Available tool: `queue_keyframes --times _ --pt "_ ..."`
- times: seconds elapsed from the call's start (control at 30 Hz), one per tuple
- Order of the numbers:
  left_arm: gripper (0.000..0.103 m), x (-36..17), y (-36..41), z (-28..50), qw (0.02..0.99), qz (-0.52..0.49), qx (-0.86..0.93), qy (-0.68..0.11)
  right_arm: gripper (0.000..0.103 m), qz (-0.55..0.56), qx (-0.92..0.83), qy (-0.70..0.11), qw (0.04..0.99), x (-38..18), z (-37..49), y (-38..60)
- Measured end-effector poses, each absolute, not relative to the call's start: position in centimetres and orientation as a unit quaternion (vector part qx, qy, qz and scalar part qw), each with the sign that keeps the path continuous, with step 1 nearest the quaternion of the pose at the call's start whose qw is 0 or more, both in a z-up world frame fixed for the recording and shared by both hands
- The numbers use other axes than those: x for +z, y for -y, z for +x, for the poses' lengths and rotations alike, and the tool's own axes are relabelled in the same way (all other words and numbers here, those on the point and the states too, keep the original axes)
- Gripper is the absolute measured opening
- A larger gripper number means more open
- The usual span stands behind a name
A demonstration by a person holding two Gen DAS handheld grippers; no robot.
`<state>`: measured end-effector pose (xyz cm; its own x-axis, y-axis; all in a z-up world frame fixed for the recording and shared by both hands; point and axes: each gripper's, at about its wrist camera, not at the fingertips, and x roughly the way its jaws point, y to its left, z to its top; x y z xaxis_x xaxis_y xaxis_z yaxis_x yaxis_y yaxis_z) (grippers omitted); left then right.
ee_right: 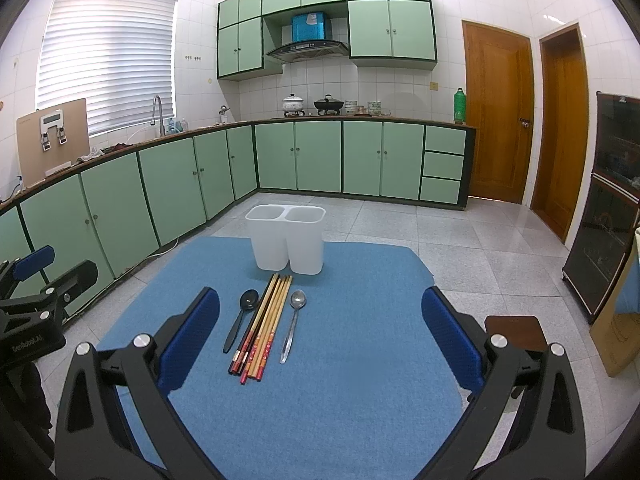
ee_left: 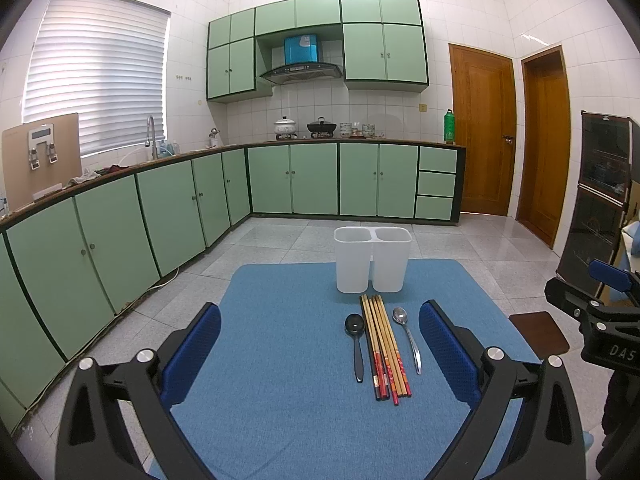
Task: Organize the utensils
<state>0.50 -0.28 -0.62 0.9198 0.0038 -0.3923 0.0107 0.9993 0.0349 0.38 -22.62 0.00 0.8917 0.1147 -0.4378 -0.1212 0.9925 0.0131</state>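
Blue mat [ee_left: 280, 400] lies bare before both wide-spread tools — left tool [ee_left: 320, 350], right tool [ee_right: 320, 340] — chopsticks [ee_left: 384, 348] mid-mat, near caddy [ee_left: 372, 260].

I see a bright kitchen in both wrist views. Soft daylight comes through the window blinds [ee_left: 96, 72] on the left. The wooden door [ee_right: 498, 116] and the floor tiles [ee_right: 516, 220] near it shine with a pale glare. Shadows under the white holder [ee_left: 372, 260] are faint. Things in the middle look sharp. My lenses bend the cabinets [ee_left: 100, 248] into curves, and the corners go black.
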Motion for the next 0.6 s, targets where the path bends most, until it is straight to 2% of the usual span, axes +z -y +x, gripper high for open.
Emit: queue_keyframes --times 0.6 --pt "0.097 -0.83 -0.04 0.59 0.98 0.02 0.001 -0.2 0.098 -0.007 0.06 -0.225 0.972 0.02 0.39 22.57"
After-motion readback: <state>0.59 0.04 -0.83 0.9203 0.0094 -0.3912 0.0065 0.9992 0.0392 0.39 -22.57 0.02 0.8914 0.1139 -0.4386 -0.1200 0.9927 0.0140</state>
